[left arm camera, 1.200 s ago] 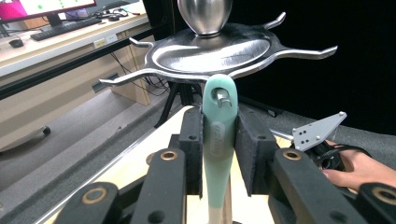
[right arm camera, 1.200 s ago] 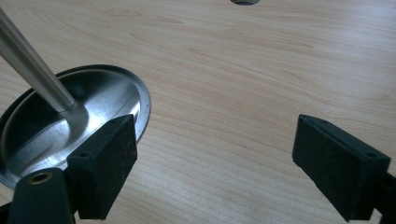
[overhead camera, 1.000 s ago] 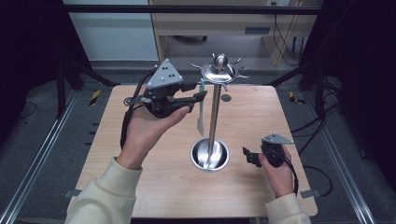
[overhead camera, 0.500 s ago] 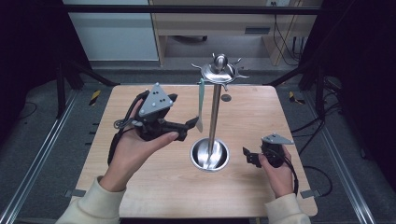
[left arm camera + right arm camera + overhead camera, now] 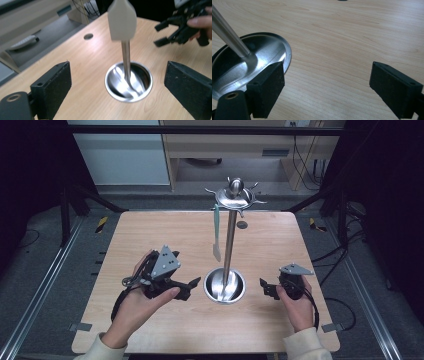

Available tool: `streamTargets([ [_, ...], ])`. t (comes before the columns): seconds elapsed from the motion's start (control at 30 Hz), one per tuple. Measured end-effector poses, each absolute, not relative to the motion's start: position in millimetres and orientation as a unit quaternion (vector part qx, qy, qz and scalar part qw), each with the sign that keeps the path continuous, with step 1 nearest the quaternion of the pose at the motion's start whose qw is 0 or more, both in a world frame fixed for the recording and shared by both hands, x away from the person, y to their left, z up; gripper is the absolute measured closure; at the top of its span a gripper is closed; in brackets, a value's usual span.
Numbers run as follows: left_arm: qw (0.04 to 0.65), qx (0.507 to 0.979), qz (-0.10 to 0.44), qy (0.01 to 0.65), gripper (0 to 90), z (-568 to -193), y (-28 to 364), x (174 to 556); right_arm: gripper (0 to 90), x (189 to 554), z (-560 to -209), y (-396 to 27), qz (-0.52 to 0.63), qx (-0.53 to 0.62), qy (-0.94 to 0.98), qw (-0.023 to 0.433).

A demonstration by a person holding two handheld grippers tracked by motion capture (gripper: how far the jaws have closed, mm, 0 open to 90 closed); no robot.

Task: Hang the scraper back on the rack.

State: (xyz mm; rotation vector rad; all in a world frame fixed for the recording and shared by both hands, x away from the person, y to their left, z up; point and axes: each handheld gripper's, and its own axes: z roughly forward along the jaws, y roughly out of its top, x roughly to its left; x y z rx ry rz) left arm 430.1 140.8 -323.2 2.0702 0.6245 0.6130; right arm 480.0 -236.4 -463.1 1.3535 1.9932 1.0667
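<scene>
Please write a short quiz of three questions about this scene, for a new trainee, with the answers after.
1. True or false: the left hand-held gripper is shut on the hanging utensil.
2. Where does the utensil hang? A) from a hook at the top of the metal stand; B) inside the round base; C) flat on the wooden table.
3. Fill in: the right hand-held gripper sits to the ____ of the stand in the high view.

Key
1. False: its jaws stand wide apart, beside the base, and touch nothing.
2. A.
3. Right; its jaws are open as well.
</scene>
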Motion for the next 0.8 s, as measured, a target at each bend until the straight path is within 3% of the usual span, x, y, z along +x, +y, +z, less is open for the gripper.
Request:
streamTargets([
  [0.13, 0.431, 0.819, 0.26, 0.274, 7.4, -341.8, 156.6, 431.6, 12.9, 479.9, -463.8, -234.1, 0.387, 0.495, 0.737, 0.25],
  [0.8, 0.362, 0.803, 0.214, 0.421, 7.3, -464.1, 256.2, 457.1, 12.7, 481.7, -467.5, -232.9, 0.371, 0.496, 0.744, 0.252],
])
